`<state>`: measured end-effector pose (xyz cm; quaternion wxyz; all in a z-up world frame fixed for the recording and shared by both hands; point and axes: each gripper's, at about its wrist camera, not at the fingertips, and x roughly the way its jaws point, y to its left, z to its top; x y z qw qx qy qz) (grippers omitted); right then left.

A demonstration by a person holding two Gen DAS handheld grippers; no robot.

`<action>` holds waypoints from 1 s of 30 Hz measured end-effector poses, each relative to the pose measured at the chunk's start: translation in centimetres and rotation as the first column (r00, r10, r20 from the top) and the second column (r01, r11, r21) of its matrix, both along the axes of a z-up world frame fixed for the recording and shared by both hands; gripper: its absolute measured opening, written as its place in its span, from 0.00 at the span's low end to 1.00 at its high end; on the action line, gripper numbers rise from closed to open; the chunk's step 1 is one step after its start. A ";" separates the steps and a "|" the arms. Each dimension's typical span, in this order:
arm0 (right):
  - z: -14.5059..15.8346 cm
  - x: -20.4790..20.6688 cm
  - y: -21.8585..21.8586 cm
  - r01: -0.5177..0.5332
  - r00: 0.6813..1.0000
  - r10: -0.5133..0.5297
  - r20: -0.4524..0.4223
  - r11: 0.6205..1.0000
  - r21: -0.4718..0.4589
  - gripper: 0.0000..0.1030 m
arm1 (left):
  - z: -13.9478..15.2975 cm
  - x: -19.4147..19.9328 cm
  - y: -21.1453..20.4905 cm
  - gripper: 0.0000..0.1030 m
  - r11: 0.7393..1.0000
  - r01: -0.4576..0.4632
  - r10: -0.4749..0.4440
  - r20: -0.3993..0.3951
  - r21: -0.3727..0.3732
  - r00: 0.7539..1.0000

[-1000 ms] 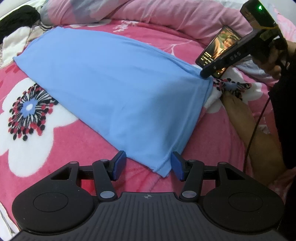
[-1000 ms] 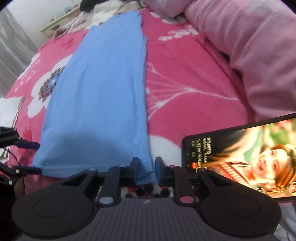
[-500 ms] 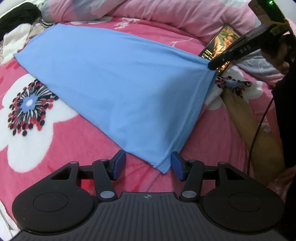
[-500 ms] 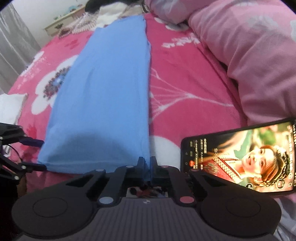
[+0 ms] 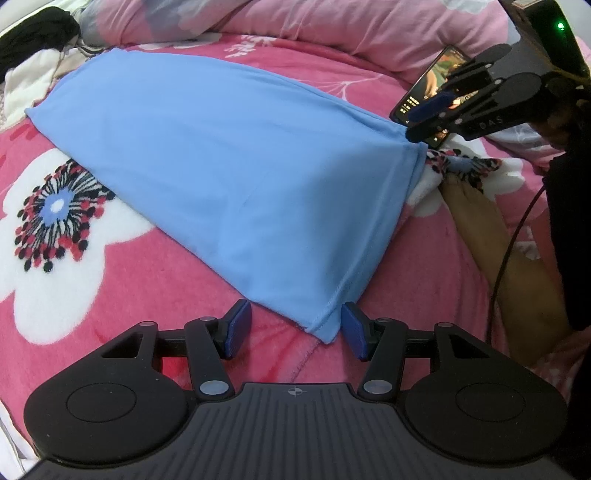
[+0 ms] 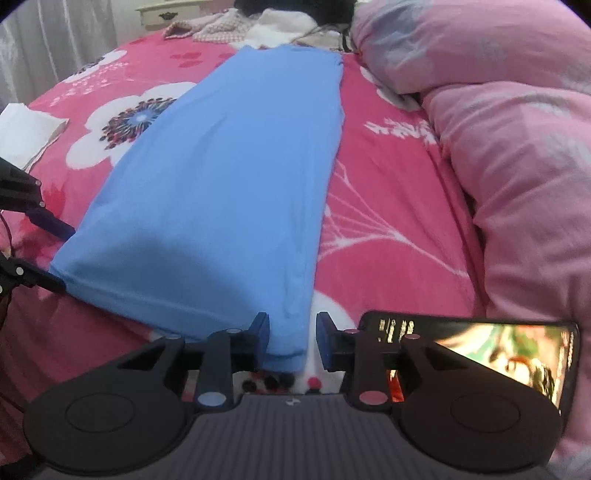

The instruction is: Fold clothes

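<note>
A long blue garment (image 5: pixel 229 177), folded into a narrow strip, lies flat on a pink bedspread (image 5: pixel 122 280) printed with big white flowers. In the left wrist view it runs from about ten o'clock down to six o'clock, where its stitched corner sits between the pads of the left gripper (image 5: pixel 293 330). Those jaws stand apart, and the right pad looks close against the cloth edge, though whether it touches I cannot tell; the left pad is clear of it.

In the right wrist view the strip stretches from twelve o'clock down to six o'clock, its near corner lying between the pads of the right gripper (image 6: pixel 293 338). These jaws are opening, with a gap showing on either side of the cloth, so nothing is pinched.

A phone (image 6: pixel 491 349) with a lit screen rests on the bedspread at about four o'clock, just beside the right gripper. A pink quilt (image 6: pixel 509 147) is bunched along the right side, and a heap of other clothes (image 6: pixel 280 26) lies at twelve o'clock beyond the garment's far end
</note>
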<state>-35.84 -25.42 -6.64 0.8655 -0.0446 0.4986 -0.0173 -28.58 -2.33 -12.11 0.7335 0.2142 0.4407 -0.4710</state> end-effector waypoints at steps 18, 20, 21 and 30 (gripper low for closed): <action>-0.1 -0.7 1.4 -0.031 0.999 0.033 0.024 0.998 -0.047 0.06 | 0.0 0.1 -0.2 0.52 1.000 0.000 0.000 -0.002 0.005 1.000; -0.1 -0.9 1.2 -0.012 1.000 0.013 0.020 0.999 -0.040 0.06 | 0.0 0.0 -0.3 0.52 1.000 0.002 -0.002 0.000 0.008 1.000; -0.1 -1.0 1.0 0.003 1.000 -0.002 0.015 0.999 -0.032 0.05 | 0.0 0.0 -0.4 0.52 1.000 0.004 -0.004 0.002 0.009 1.000; -0.7 -1.2 -0.2 0.085 0.996 -0.085 -0.026 0.996 0.010 0.05 | 0.1 -0.1 -0.3 0.52 1.000 0.006 -0.006 0.001 0.011 1.000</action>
